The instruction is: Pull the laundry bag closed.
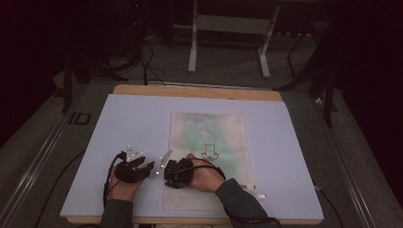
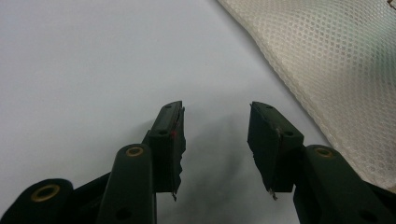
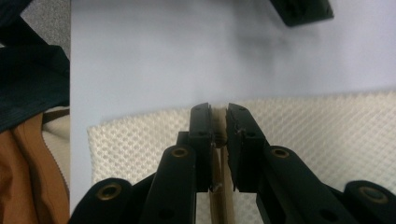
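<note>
A pale lilac sheet (image 1: 138, 123) covered the wooden table (image 1: 199, 91), and on it, right of centre, lay a cream mesh bag (image 1: 223, 133) with something green showing through it and a small black mark near its middle. The bag was a long rectangle lying flat, its long axis running from the person's edge of the table toward the far edge, one short end close to the near edge and the other pointing away.

At the left, the left gripper (image 1: 151, 166) was held low over the bare sheet, just beside the bag's left long edge and pointing toward it. In the left gripper view its jaws stood well apart with nothing between them (image 2: 215, 140), the sheet below and the bag's mesh (image 2: 336, 70) running off to the upper right.

To its right, the right gripper (image 1: 166, 172) rested on the near-left part of the bag, the hand (image 1: 206, 178) lying over the mesh. In the right gripper view the jaws were drawn nearly together (image 3: 219, 140), pinching a thin cream strip of the bag's edge between them. A dark sleeve (image 1: 237, 197) came in from the bottom.
</note>
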Motion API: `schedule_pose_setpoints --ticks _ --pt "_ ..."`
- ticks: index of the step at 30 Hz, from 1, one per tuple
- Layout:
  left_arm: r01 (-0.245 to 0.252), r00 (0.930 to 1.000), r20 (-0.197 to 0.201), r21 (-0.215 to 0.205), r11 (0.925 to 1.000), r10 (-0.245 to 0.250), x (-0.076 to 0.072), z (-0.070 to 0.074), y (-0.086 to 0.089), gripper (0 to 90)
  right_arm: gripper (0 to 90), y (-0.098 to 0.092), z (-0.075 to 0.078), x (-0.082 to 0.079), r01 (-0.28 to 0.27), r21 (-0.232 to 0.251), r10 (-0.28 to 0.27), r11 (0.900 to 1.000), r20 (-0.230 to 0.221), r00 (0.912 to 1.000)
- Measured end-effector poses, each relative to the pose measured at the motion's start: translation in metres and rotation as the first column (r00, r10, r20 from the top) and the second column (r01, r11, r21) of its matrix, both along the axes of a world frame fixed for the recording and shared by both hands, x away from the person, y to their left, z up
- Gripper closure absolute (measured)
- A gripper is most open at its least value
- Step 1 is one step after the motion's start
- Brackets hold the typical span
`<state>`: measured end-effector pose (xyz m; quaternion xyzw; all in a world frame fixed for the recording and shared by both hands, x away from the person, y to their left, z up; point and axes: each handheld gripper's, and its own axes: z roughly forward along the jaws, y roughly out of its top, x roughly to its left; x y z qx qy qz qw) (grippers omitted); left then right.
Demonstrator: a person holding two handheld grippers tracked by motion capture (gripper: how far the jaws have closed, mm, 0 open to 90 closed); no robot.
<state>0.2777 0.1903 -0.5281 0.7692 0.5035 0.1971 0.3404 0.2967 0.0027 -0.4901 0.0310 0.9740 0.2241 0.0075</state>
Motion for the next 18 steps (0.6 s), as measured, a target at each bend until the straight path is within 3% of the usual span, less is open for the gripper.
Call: schedule_pose_setpoints --ticks 18 --pt "0.023 0.9997 0.010 -0.010 0.9997 -0.023 -0.005 0.003 -0.004 55.7 80.9 -0.005 -0.018 0.007 0.027 -0.003 -0.027 1.000 -0.065 0.9975"
